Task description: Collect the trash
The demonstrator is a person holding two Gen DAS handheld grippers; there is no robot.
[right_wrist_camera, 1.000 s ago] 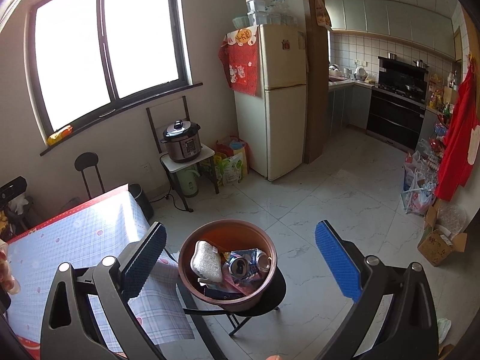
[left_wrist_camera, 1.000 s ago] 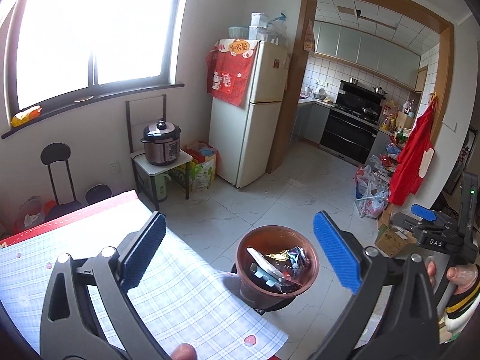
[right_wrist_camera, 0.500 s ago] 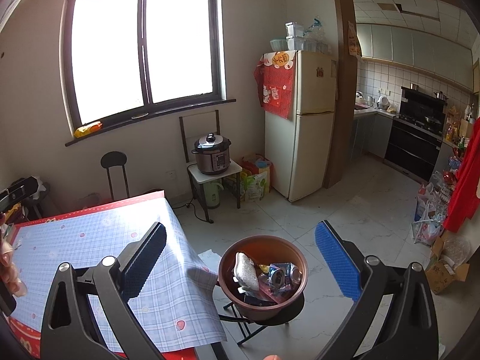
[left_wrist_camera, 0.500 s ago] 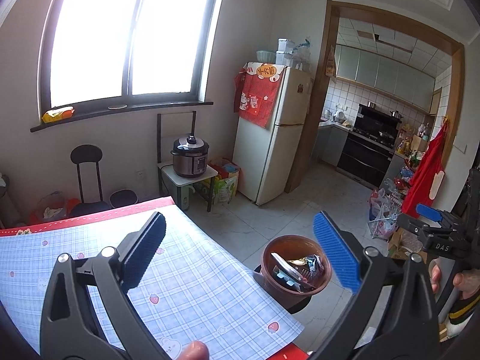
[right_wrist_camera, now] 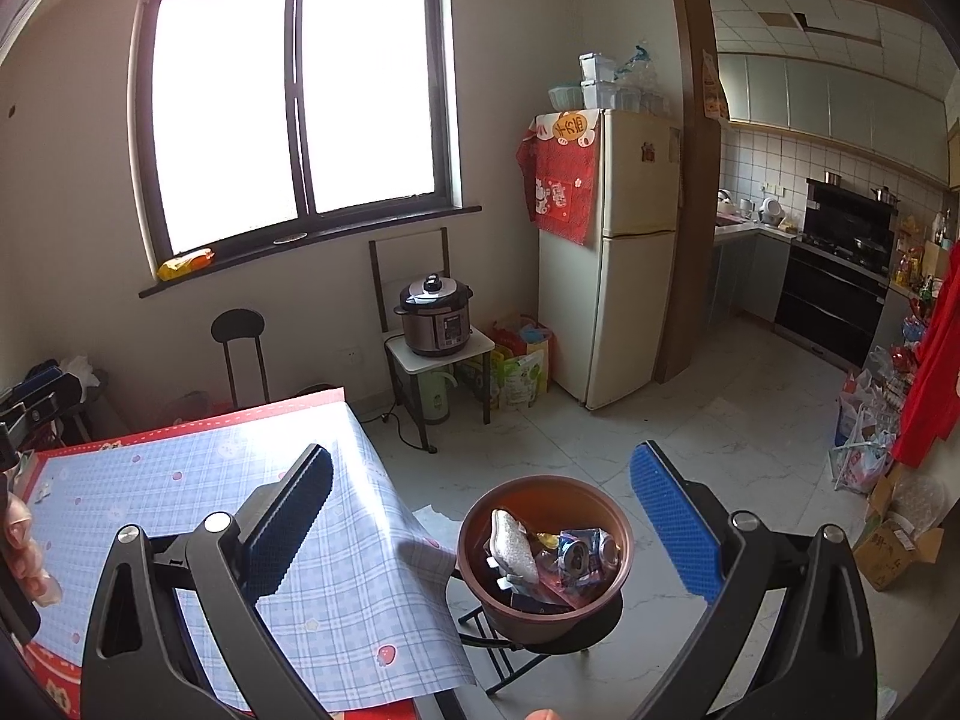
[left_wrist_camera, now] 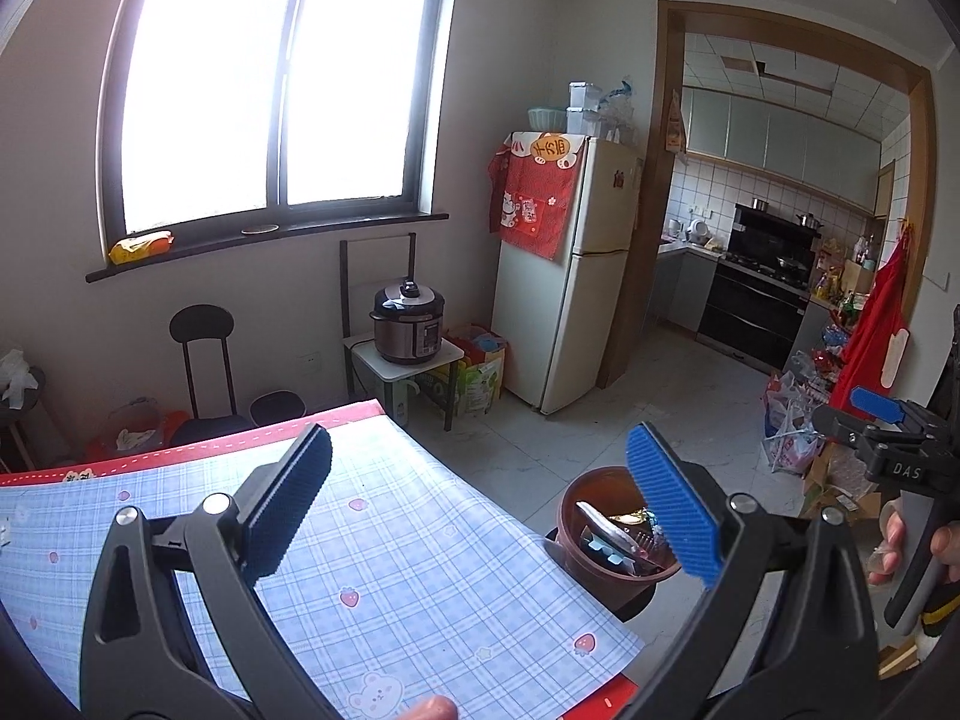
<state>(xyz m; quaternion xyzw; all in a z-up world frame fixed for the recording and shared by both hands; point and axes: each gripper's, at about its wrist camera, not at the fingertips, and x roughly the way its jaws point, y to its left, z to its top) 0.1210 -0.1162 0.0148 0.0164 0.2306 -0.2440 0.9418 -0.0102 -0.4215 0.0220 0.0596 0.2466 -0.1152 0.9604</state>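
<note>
A brown round bin (right_wrist_camera: 543, 564) stands on a black stool beside the table's corner. Inside lie crushed cans (right_wrist_camera: 585, 552), a pale wrapper (right_wrist_camera: 510, 543) and other trash. The left wrist view shows the same bin (left_wrist_camera: 600, 540), partly behind a blue pad. My left gripper (left_wrist_camera: 480, 510) is open and empty above the checked tablecloth (left_wrist_camera: 390, 570). My right gripper (right_wrist_camera: 480, 516) is open and empty, above and in front of the bin. The right gripper's body (left_wrist_camera: 894, 456) shows at the right edge of the left wrist view, held by a hand.
A white fridge (right_wrist_camera: 612, 252) stands past the table. A pressure cooker (right_wrist_camera: 435, 315) sits on a small stand beneath the window. A black stool (right_wrist_camera: 240, 354) is against the wall. Bags (right_wrist_camera: 864, 438) and a cardboard box (right_wrist_camera: 900, 540) line the right side. The kitchen doorway (right_wrist_camera: 810, 240) opens behind.
Both grippers have pulled back and up from the bin. The bin looks smaller and lower in both views, and more of the tablecloth shows. Both stay open.
</note>
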